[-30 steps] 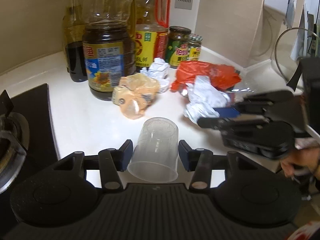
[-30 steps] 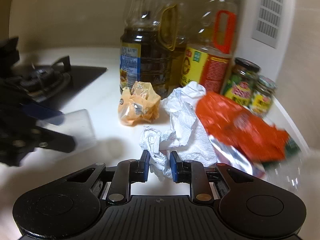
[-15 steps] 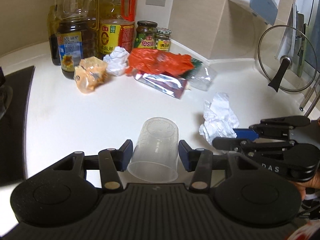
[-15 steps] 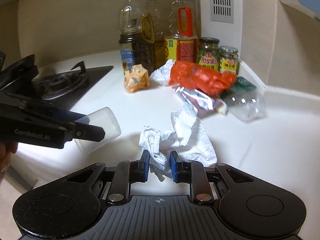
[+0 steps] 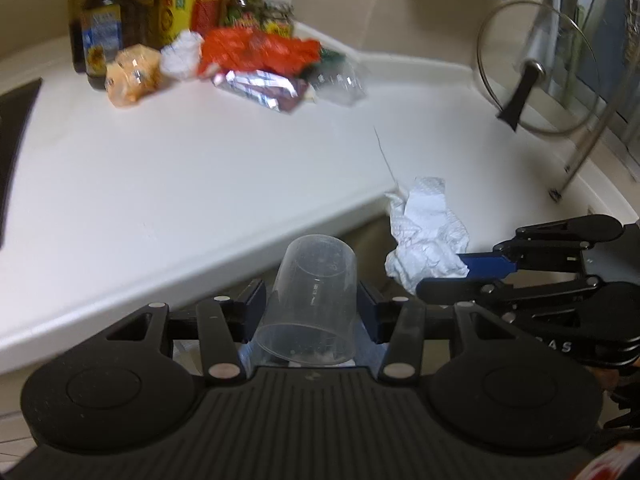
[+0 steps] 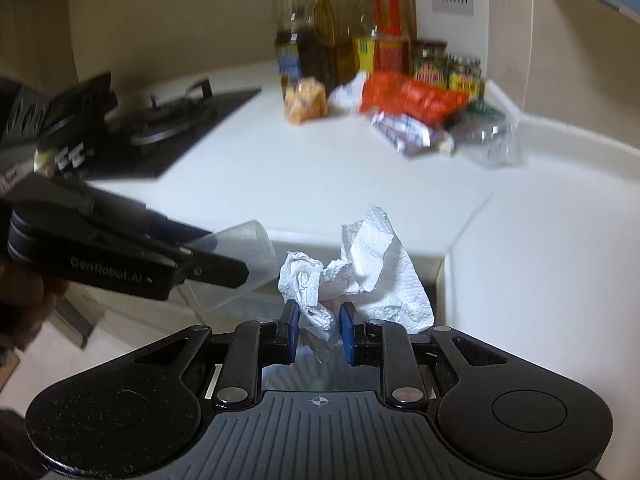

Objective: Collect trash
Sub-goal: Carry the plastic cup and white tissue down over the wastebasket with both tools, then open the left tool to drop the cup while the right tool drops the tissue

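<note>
My left fingers [image 5: 310,306] clamp the plastic cup [image 5: 308,296], right fingers [image 6: 318,332] the paper wad [image 6: 352,272]; both have cleared the bench [image 5: 160,168] edge, ready for binning.

From my left gripper's camera, the oil bottles [image 5: 120,20] far ahead on the left lose their tops to the frame edge and their labels blur unreadable. The glass lid [image 5: 536,68] ahead on the right is smeared. Beside my right gripper, the plastic cup [image 6: 244,256] sits half hidden behind the left gripper's fingers [image 6: 216,268].
</note>
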The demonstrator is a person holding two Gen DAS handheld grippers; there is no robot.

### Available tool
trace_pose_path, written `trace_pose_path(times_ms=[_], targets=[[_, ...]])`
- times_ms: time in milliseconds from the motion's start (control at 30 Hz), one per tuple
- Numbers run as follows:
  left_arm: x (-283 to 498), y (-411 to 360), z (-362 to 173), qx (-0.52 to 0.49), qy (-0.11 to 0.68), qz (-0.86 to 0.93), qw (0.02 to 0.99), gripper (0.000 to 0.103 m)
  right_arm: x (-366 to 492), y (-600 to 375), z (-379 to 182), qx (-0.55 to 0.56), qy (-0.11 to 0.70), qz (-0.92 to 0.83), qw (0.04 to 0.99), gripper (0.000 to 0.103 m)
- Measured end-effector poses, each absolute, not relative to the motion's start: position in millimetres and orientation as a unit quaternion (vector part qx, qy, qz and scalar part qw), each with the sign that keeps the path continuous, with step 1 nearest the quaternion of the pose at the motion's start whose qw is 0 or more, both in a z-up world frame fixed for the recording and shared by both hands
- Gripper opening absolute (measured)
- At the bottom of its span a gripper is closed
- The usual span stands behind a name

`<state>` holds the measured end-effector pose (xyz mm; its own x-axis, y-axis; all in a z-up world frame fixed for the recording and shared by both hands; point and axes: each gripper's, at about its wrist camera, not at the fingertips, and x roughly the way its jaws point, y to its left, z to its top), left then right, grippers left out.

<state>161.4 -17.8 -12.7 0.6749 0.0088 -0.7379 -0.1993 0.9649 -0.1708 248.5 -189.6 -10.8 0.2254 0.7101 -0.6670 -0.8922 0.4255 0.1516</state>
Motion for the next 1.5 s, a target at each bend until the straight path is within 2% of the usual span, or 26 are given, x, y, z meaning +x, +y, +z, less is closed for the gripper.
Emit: trace_pose_path(times_ms=[233, 567, 833, 1500], targets=[[148, -12, -45, -0.135, 0.429, 0.053, 0.892, 0.046, 217, -178, -40, -0.203, 0.363, 0.524, 0.743, 0.022], [152, -5, -97, -0.158, 0.476, 0.07, 0.862, 0.046, 208, -150, -110, -0.273, 0.409, 0.507, 0.707, 0.022], [161, -1, -137, -0.17, 0.508, 0.08, 0.841, 0.046, 218, -146, -155, -0.292, 0.437, 0.483, 0.7, 0.022], [179, -10, -161, -0.163, 0.531, 0.07, 0.828, 0.046, 222, -145, -177, -0.298, 0.452, 0.463, 0.702, 0.022]])
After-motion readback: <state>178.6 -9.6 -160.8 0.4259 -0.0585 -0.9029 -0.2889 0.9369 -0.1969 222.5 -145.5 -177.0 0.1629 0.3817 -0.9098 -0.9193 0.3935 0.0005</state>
